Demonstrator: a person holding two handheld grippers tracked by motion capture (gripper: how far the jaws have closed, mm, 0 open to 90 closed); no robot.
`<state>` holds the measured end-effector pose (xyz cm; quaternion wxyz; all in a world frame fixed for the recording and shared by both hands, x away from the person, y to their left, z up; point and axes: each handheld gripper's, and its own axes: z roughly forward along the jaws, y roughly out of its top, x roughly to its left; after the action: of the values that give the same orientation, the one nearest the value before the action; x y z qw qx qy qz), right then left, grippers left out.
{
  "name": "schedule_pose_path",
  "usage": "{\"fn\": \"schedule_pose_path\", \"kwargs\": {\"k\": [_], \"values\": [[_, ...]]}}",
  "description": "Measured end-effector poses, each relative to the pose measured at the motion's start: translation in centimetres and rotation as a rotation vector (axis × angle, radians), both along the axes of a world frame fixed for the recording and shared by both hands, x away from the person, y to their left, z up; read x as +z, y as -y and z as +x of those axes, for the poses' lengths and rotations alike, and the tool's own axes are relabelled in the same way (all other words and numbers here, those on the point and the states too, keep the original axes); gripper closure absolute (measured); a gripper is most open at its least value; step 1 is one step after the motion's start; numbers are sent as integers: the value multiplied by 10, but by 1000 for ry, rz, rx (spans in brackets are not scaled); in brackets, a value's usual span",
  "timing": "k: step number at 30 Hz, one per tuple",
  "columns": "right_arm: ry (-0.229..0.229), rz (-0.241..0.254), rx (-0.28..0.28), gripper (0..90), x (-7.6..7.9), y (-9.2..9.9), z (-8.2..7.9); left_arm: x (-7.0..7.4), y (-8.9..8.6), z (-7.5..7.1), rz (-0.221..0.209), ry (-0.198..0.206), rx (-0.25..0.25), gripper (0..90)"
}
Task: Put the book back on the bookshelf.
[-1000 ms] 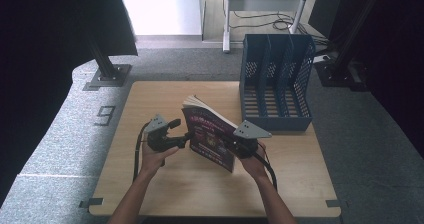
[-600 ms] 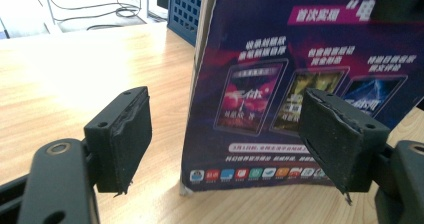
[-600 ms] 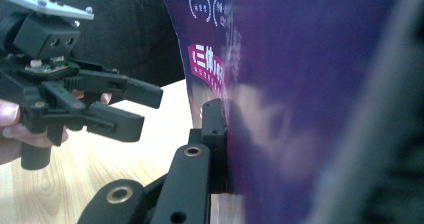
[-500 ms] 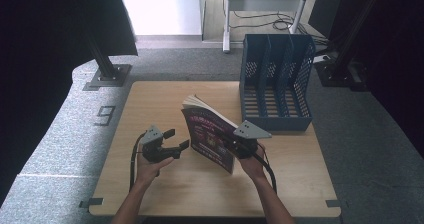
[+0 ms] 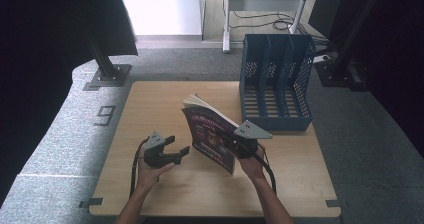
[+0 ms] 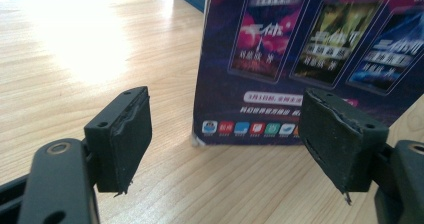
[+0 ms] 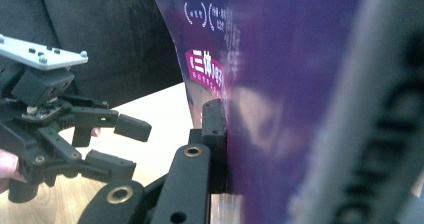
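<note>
The right gripper [image 5: 239,145] is pinching the book [image 5: 210,133] at its near right edge, jaws pressed onto the purple cover, as the right gripper view is showing with one black pad flat against the glossy surface. The left gripper [image 5: 175,145] is standing with its jaws spread wide and nothing between them.

The book is standing nearly upright on the wooden table [image 5: 150,99], cover facing the person and tilted a little, its lower edge apparently resting on the wood, roughly at the table's middle. A second ago the left gripper was sitting right at the book's left edge; now it is lying off to the left and nearer the person, apart from the book, so the right gripper alone is carrying it. That reads as a handover just finished, leaving the right hand free to move the book, probably toward the blue file rack [image 5: 276,84] standing beyond it at the table's far right.

In the left gripper view the book's lower corner [image 6: 200,139] is lying ahead of the open jaws, beyond the pads and untouched. The rack's slots are looking empty.
</note>
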<state>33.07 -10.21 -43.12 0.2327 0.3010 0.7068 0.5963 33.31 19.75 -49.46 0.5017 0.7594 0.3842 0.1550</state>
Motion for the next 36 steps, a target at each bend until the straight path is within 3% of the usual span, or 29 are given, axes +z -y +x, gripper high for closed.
{"fn": "schedule_pose_path", "kwargs": {"k": [10, 13, 19, 32, 36], "values": [[16, 32, -26, 815, 2, 5, -2, -10, -7, -4, -9, -36, 22, 217], [10, 55, -27, 815, 4, 9, -2, -9, -9, -5, -11, -36, 27, 217], [26, 54, -40, 815, 11, 10, -2, -5, -15, -5, -41, -29, 39, 219], [41, 61, -59, 815, 21, 7, 0, -2, -15, -8, -48, -24, 33, 220], [37, 87, -60, 815, 29, 8, 2, -1, -16, -8, -50, -21, 32, 222]]}}
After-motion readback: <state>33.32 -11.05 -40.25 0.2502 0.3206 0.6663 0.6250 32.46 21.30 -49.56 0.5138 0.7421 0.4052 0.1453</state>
